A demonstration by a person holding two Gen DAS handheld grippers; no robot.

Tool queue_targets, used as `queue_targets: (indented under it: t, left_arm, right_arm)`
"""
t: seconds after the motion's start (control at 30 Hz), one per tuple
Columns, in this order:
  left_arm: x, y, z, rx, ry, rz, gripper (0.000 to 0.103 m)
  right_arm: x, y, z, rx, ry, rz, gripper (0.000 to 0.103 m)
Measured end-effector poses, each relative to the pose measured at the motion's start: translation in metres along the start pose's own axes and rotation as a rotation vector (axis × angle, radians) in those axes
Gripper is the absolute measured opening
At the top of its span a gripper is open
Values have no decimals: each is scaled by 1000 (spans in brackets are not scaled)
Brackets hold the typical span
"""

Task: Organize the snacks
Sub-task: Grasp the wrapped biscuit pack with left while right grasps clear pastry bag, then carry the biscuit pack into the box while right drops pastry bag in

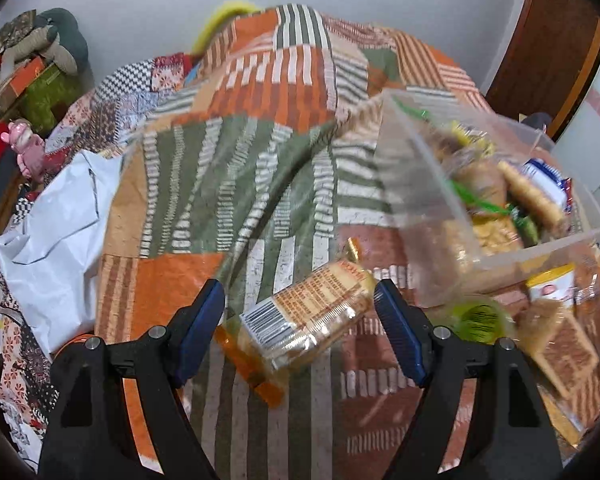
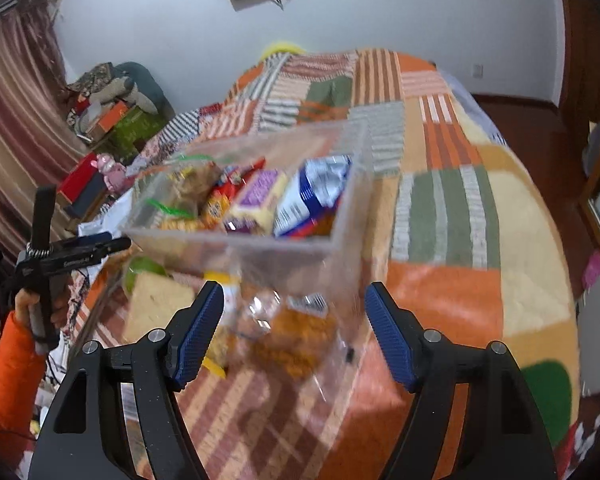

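Observation:
A clear plastic bin (image 1: 428,216) holding several snack packs sits on the patchwork bedspread (image 1: 240,168); it also shows in the right wrist view (image 2: 284,242). My left gripper (image 1: 300,304) is open, with a cracker pack (image 1: 312,316) lying on the bed between its fingers, not clamped. More loose snack packs (image 1: 560,344) lie right of it by the bin. My right gripper (image 2: 294,312) is open, just before the bin's near wall, above a clear bag of brown snacks (image 2: 288,336). The left gripper (image 2: 84,250) shows at the left of the right wrist view.
A white plastic bag (image 1: 56,224) lies on the bed's left side. Boxes, a pink toy (image 1: 26,144) and stuffed items crowd a bedside surface at the left. Wooden door (image 1: 552,40) at right. Curtain (image 2: 16,112) at far left.

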State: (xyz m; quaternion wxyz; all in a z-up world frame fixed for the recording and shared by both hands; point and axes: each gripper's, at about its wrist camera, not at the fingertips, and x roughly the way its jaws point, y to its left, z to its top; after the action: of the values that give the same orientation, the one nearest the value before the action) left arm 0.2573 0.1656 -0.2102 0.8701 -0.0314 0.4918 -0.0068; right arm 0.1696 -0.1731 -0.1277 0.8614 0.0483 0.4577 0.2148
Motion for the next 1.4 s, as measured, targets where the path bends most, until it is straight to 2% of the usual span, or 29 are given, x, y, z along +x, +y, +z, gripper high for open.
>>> queue_targets:
  t: [0.27, 0.37, 0.53, 0.73, 0.9, 0.97, 1.07, 1.33, 1.4]
  left_arm:
    - [22, 5, 2, -41, 7, -68, 78]
    - [29, 3, 0, -42, 37, -100, 78]
    - [27, -1, -10, -43, 24, -85, 77]
    - [18, -6, -28, -18, 38, -53, 65]
    - [7, -6, -41, -28, 24, -48, 62]
    - [5, -7, -44, -31, 17, -30, 52]
    - [-1, -6, -47, -37, -4, 15, 33]
    - [-23, -16, -59, -46, -42, 33, 32]
    - [-31, -18, -60, -51, -59, 28, 32]
  right_arm:
    - [13, 0, -11, 32, 56, 44, 70]
    - [19, 6, -13, 29, 74, 60, 71]
    - [26, 16, -13, 0, 74, 25, 88]
    - [33, 11, -13, 28, 75, 12, 90]
    - [32, 6, -15, 56, 71, 21, 89]
    - [31, 4, -17, 62, 67, 23, 89]
    - [30, 3, -19, 61, 60, 22, 85]
    - [21, 9, -27, 21, 41, 6, 62]
    - [20, 9, -29, 21, 36, 3, 60]
